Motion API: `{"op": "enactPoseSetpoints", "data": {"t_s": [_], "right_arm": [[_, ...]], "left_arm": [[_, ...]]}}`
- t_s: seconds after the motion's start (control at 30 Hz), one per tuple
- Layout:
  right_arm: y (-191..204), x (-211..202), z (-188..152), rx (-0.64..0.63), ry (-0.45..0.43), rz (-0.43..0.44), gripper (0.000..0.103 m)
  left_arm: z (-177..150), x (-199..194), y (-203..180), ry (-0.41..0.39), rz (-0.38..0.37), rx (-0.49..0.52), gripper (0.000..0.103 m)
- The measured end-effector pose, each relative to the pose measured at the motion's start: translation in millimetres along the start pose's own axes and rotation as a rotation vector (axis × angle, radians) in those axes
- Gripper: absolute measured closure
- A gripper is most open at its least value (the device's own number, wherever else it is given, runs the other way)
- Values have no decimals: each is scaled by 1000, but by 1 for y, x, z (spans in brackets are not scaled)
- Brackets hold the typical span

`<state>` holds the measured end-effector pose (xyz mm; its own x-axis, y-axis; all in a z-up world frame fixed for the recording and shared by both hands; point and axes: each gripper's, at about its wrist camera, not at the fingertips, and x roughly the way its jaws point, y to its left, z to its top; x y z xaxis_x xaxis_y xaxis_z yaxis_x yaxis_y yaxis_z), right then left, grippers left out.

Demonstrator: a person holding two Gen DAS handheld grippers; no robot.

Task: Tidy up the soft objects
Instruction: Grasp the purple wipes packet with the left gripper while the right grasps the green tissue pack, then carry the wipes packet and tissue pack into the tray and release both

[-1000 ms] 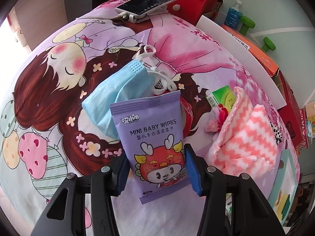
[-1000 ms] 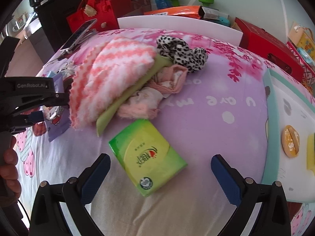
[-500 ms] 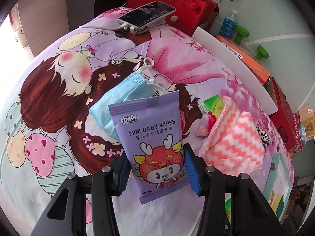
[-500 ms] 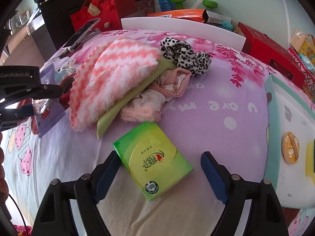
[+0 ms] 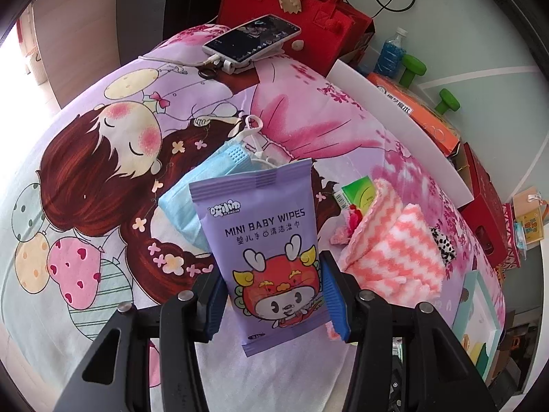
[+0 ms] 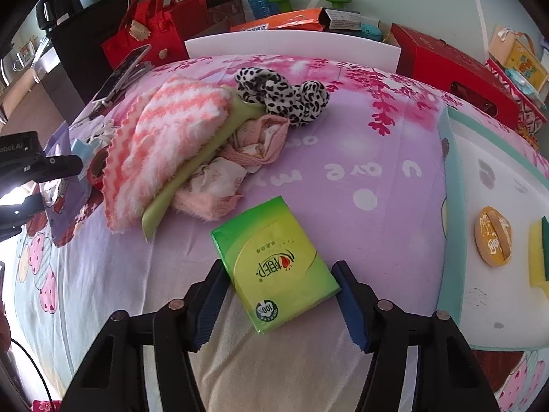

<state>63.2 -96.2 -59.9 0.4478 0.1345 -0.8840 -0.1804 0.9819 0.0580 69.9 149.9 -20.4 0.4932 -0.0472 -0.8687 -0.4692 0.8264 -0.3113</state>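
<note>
Both blue ribbed pads of the left gripper (image 5: pixel 272 297) press on the lower sides of a wipes pack (image 5: pixel 262 237), which stands upright between them, clear of the bedsheet (image 5: pixel 85 178). That pack is a glossy purple plastic pouch, flat and rectangular with crimped top and bottom seams, printed with a red cartoon dragon.

At the right gripper (image 6: pixel 279 304) the jaws have just been closing and now stand at a middling width around a tissue pack (image 6: pixel 274 261). The pack lies flat on the sheet between the pads; the left pad sits at its edge and the right pad at its corner, though whether they are pressing on it cannot be told. It is a slick green and yellow wrapper, a soft-cornered block.

Beyond it a heap of soft things rests on the sheet: a fluffy towel (image 6: pixel 171 137) in pink and white zigzag stripes, folded over a smooth pale green cloth (image 6: pixel 192 175), with crumpled pink fabric (image 6: pixel 240 158) beneath and a leopard-print scrunchie (image 6: pixel 284 92) just behind.

A pleated blue face mask (image 5: pixel 206 185) with white ear loops lies on the sheet behind the wipes pack. The sheet itself is thin printed cotton with a cartoon girl and pink blossoms. At its far corner a phone (image 5: pixel 252 37) sits before a red felt bag (image 5: pixel 298 10).
</note>
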Motion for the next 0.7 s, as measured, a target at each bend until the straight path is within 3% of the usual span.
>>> {"op": "enactPoseSetpoints", "data": {"t_s": [0.27,0.43,0.7], "right_arm": [[-19,-18,5,76,-46,17,40],[-36,-41,11,121,-108,-9,40],[-79,-76,12,236,-201,-40,40]], "left_arm": [[1,-28,-10,-78,-34,23,51],[-6,-48,-38,-136,-73,104,51],[-37,-49,-100,-103,-151,291,51]]}}
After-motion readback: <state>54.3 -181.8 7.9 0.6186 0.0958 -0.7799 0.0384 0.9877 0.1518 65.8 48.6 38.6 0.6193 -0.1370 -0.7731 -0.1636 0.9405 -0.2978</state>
